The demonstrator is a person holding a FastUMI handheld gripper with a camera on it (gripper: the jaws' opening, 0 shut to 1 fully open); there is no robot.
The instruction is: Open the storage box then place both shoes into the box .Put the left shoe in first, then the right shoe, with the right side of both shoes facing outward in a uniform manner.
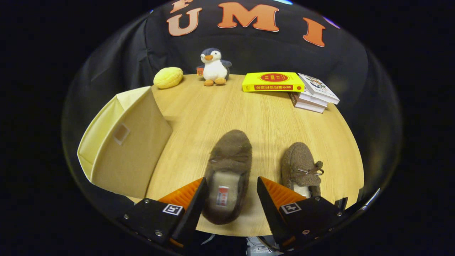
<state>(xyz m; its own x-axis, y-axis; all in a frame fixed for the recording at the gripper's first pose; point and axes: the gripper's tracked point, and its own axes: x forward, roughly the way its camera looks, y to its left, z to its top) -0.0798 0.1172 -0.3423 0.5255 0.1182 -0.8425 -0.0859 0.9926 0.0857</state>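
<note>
Shoe brown, fuzzy, between open claw.

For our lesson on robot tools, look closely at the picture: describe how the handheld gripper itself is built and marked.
The gripper has two wedge-shaped fingers with ribbed faces that taper toward the tips. Each finger is mounted on a flat black plate fixed with small silver screws. Each plate carries a small square black-and-white marker tag. No cable or sleeve can be seen.

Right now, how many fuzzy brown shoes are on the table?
2. One shoe lies between the open gripper fingers, which don't touch it, its toe pointing away. The other shoe lies just beside the right finger. The storage box stands left of both.
</note>
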